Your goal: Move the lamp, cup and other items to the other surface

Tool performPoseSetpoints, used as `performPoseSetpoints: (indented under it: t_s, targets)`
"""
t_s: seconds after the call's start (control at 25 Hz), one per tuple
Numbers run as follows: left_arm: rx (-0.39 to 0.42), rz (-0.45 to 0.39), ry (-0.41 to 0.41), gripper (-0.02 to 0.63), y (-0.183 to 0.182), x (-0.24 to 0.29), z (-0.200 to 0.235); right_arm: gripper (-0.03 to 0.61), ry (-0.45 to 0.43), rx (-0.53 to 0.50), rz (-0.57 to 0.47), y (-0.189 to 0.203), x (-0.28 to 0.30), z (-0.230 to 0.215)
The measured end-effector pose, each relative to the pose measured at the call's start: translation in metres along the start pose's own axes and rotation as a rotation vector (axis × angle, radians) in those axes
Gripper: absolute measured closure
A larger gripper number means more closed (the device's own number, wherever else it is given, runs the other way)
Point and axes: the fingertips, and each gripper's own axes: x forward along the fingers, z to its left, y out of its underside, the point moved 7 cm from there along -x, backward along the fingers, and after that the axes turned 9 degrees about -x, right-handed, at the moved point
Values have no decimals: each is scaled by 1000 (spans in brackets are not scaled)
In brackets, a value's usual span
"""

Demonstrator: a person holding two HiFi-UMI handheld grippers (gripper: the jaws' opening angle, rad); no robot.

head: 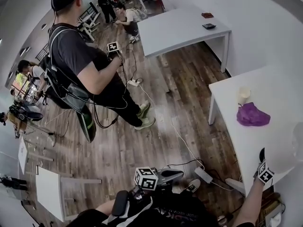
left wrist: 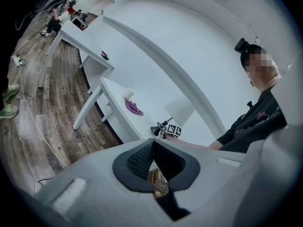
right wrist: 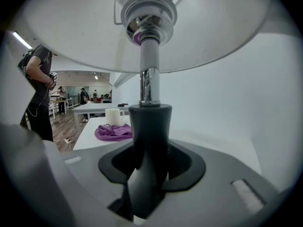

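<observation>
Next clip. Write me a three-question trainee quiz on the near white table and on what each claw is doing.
1. What is the right claw clamped on?
A) a bottle
B) the lamp
C) a book
2. True or false: the white cup stands on top of the purple cloth.
3. Fill in: the left claw is ____ with nothing in it.

Key
1. B, by its dark stem under the shade.
2. False: the cup stands beside the cloth, on the table.
3. shut
</observation>
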Motion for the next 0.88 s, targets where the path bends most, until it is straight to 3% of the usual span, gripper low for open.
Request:
performPoseSetpoints:
  t_s: [0.4, 0.6, 0.88]
  targets:
    - [19, 62, 76, 618, -18, -1, -10, 425, 41, -16, -1, -19, -49, -9]
    - [58, 63, 97, 618, -44, -2, -20, 425, 43, -23, -62, -39, -55, -1]
    - [73, 193, 205, 618, -52, 29, -10, 425, 171, -18, -13, -41, -119, -23]
